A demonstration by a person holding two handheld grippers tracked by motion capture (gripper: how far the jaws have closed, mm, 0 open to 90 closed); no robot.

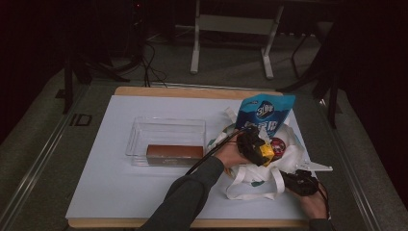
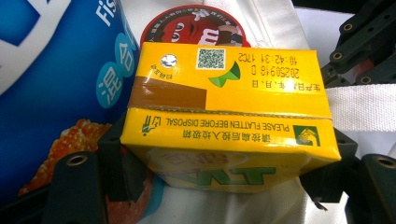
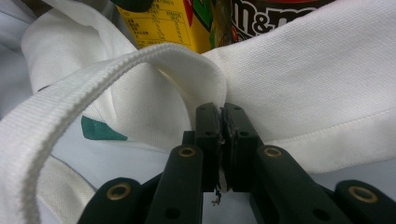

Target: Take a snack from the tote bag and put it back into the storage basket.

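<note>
A white tote bag (image 1: 288,161) lies at the right of the table. A blue snack bag (image 1: 265,113) stands in it, beside a round M&M's container (image 1: 278,143). My left gripper (image 1: 259,148) reaches into the bag's mouth, and its pads press on both ends of a yellow drink carton (image 2: 229,93). The blue snack bag (image 2: 46,70) is at its left and the M&M's container (image 2: 196,25) is behind the carton. My right gripper (image 1: 300,182) is at the bag's near right. In its own view the right gripper (image 3: 222,116) is shut on the white tote bag's hem (image 3: 303,70), by a handle strap (image 3: 93,88).
A clear plastic box (image 1: 166,126) sits at the table's middle with a brown bar (image 1: 174,151) along its near wall. The white table mat (image 1: 110,183) stretches to the left and front. A metal stand (image 1: 231,29) rises beyond the far edge.
</note>
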